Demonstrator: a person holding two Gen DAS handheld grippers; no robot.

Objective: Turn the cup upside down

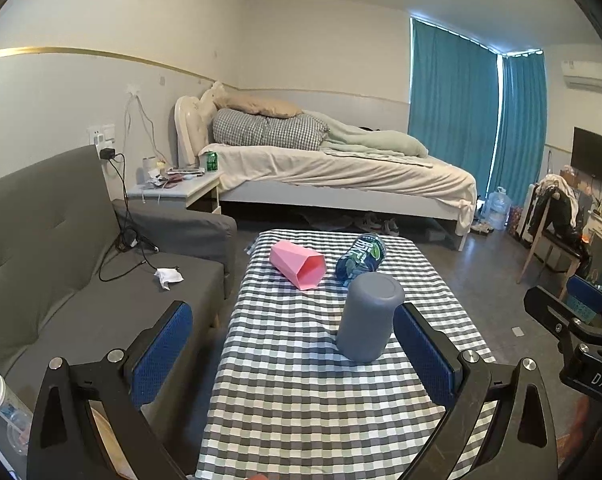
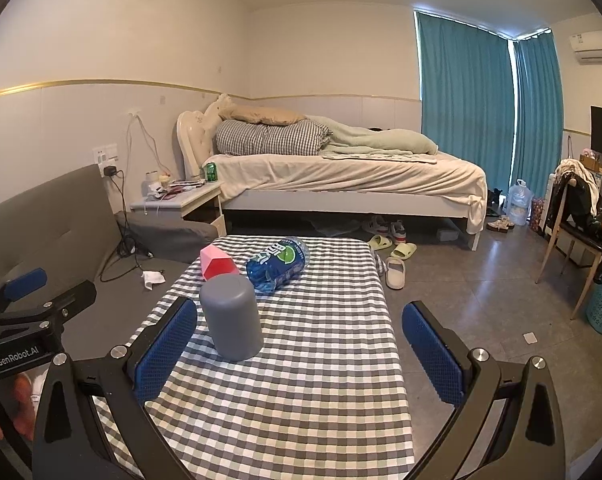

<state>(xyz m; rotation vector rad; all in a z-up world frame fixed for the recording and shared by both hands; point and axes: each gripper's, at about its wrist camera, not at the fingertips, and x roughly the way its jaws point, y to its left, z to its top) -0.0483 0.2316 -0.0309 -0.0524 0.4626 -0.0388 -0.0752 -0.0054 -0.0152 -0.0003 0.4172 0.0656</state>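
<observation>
Your grey cup stands on the checked counter with a closed, rounded end on top and no opening showing in either view, so it looks to be mouth-down already. If this is the cup the task means, I judge the flip itself done, and what remains is only to draw back and leave it standing. It sits square on the cloth, not tilted, and nothing is holding it.

Behind it the pink cup lies on its side with its open mouth toward you. If that one is also to be turned over, it is not yet done; the task line does not say which. Just beside the pink one, the blue bottle lies on its side too, near the grey cup but apart from it.

Your left gripper has its fingers wide apart and empty; its right finger pad is close beside the grey cup, and I cannot tell whether it touches. Your right gripper is likewise spread wide with nothing in it, its left pad just beside the cup's lower wall. Mind a sideways nudge as you withdraw, since the cup is tall and would tip easily
</observation>
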